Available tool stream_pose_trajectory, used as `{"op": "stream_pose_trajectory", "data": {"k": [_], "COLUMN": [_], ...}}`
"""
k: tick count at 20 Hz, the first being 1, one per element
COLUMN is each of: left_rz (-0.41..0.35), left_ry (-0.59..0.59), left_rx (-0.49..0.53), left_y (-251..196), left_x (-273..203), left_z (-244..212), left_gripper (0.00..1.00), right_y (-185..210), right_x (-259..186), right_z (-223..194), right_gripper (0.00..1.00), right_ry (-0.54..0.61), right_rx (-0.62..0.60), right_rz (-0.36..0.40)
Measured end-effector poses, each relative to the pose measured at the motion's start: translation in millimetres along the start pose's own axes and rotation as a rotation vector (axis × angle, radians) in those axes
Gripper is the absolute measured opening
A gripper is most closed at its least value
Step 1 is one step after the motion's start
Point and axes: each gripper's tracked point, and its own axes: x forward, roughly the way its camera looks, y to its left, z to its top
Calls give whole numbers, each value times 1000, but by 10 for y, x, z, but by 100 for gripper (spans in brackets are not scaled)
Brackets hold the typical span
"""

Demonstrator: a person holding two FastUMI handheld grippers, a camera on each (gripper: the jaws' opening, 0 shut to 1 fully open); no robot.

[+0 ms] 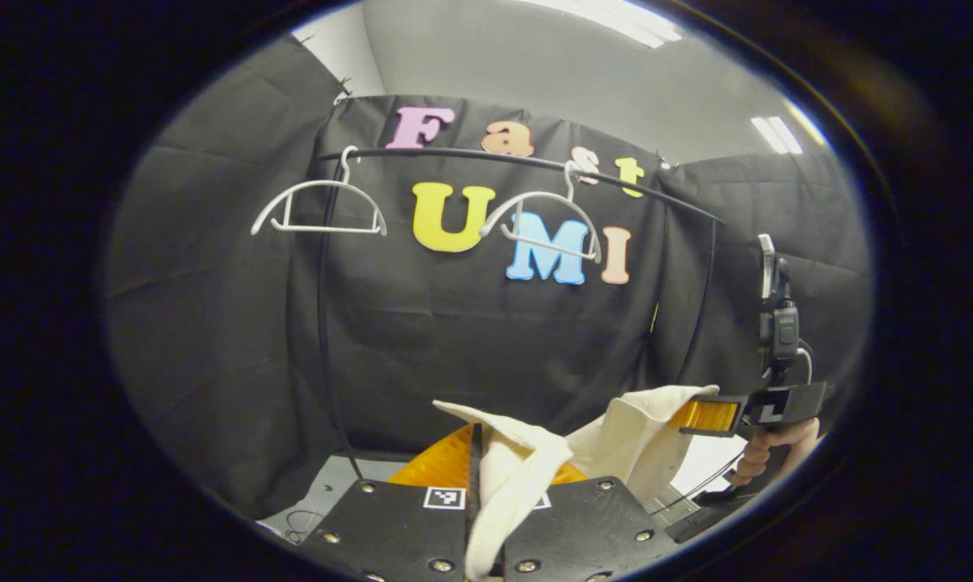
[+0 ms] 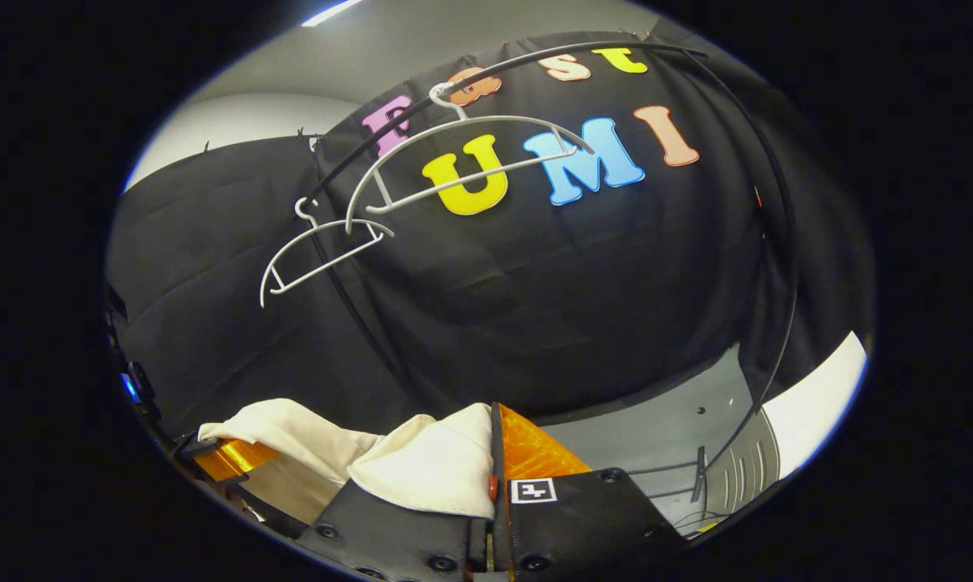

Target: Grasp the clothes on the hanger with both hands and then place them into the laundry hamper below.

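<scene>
In the left gripper view, the left gripper (image 1: 486, 485) sits at the bottom with its fingers clenched on a fold of the cream-coloured cloth garment (image 1: 527, 469), which bunches up between them and spills down over the gap. The same garment stretches across to the right gripper (image 1: 709, 416), farther off at the right edge, where a hand (image 1: 765, 453) holds its handle. In the right gripper view, the right gripper (image 2: 493, 477) likewise has its fingers closed on an edge of the garment (image 2: 422, 465), the cloth draping over the near finger and running left toward the other gripper (image 2: 224, 459). The garment hangs between the two grippers, well below the rail. Farther back, two empty white plastic hangers (image 1: 318, 212) (image 1: 545, 222) hang from a thin black curved rail (image 1: 486, 158) in front of the black cloth wall (image 1: 470, 339).
</scene>
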Motion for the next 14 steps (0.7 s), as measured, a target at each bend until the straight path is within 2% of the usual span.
{"op": "stream_pose_trajectory", "data": {"k": [5, 11, 14], "left_rz": [27, 54, 66], "left_ry": [116, 234, 291], "left_rx": [-15, -40, -44], "left_y": [109, 258, 290], "left_x": [337, 621, 794], "left_z": [-420, -1066, -1305], "left_gripper": [4, 4, 4], "right_y": [-214, -396, -470], "right_x": [205, 387, 537], "right_z": [-504, -1053, -1348], "right_gripper": [9, 8, 9], "right_ry": [100, 214, 291], "right_rx": [-24, -41, -13], "right_rz": [-69, -98, -115]}}
